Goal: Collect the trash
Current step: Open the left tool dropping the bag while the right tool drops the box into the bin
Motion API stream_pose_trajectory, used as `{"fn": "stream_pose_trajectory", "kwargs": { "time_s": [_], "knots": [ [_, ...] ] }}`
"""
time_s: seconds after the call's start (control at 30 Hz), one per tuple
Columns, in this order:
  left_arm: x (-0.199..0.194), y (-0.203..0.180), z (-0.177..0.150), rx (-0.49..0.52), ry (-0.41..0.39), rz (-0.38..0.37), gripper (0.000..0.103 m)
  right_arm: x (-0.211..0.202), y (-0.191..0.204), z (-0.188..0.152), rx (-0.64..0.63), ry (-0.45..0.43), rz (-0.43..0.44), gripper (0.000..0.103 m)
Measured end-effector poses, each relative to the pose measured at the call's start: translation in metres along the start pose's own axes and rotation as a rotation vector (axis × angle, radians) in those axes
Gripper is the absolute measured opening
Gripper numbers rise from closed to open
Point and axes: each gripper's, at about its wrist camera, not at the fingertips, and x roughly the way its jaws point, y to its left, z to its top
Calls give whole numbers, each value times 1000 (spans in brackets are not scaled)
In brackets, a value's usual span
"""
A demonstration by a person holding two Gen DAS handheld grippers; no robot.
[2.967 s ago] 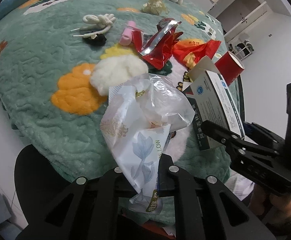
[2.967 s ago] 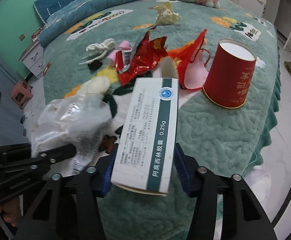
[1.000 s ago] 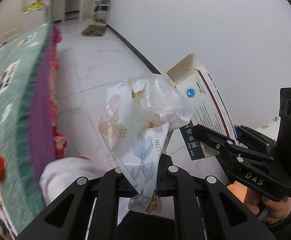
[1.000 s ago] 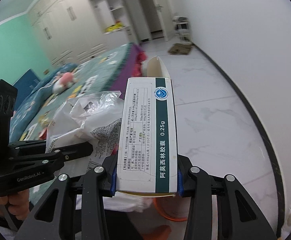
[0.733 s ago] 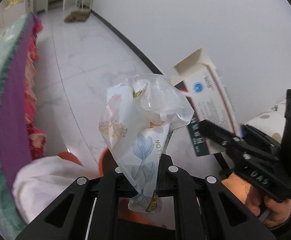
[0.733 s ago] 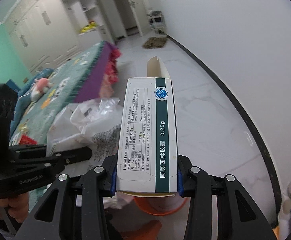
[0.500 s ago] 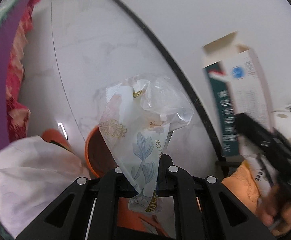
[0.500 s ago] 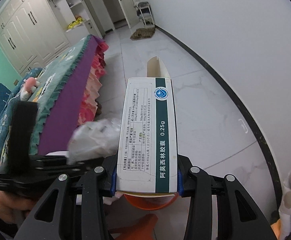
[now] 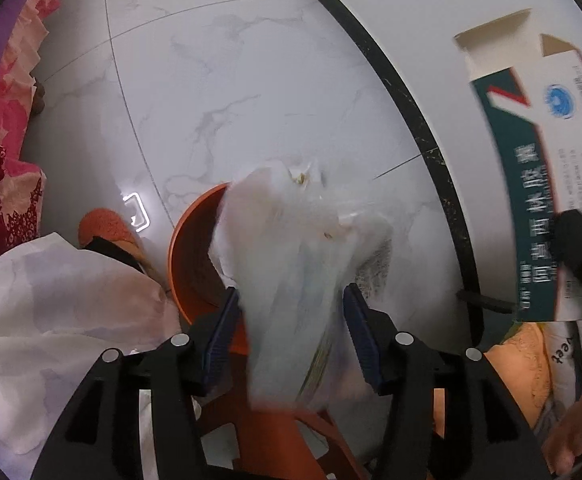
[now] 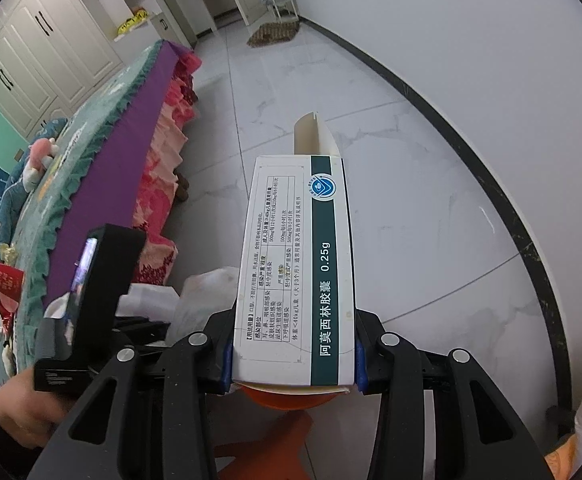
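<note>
A crumpled clear and white plastic wrapper [image 9: 291, 248] hangs blurred between the blue pads of my left gripper [image 9: 291, 308]. Its jaws are opening and the pads stand clear of the plastic on both sides. Directly below sits a round orange bin [image 9: 189, 264] on the floor. My right gripper [image 10: 291, 344] is shut on a white and green medicine box [image 10: 295, 272], its end flap open, held over the same bin [image 10: 287, 398]. In the left wrist view the box [image 9: 547, 200] shows at the right edge. The wrapper [image 10: 207, 296] also shows left of the box.
The bed edge with purple band and pink skirt [image 10: 131, 152] runs along the left. A white cloth [image 9: 51, 320] and an orange slipper [image 9: 107, 228] lie beside the bin. A black baseboard [image 9: 411, 92] lines the white wall. White wardrobes [image 10: 51, 40] stand at the back.
Both grippers have dropped and tilted down toward the orange bin. The left jaws, pinched on the wrapper before, have spread, and the wrapper now slips loose and blurred between them.
</note>
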Motion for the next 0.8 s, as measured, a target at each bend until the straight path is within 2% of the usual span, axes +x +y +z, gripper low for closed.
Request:
{"fn": "stream_pose_trajectory", "kwargs": {
  "time_s": [0.07, 0.1, 0.13, 0.5, 0.8],
  "knots": [
    [-3, 0, 1, -6, -1, 11, 58, 6, -2, -2, 2, 15, -2, 42],
    [-2, -10, -2, -7, -2, 19, 66, 8, -3, -2, 1, 20, 0, 42],
    [-4, -16, -7, -9, -4, 28, 67, 11, -1, -3, -2, 28, 2, 42],
    [-39, -15, -30, -13, -133, 150, 67, 54, 15, -18, -43, 126, 14, 42],
    [-47, -28, -35, -7, -163, 176, 67, 96, 26, -28, -83, 238, -32, 46]
  ]
}}
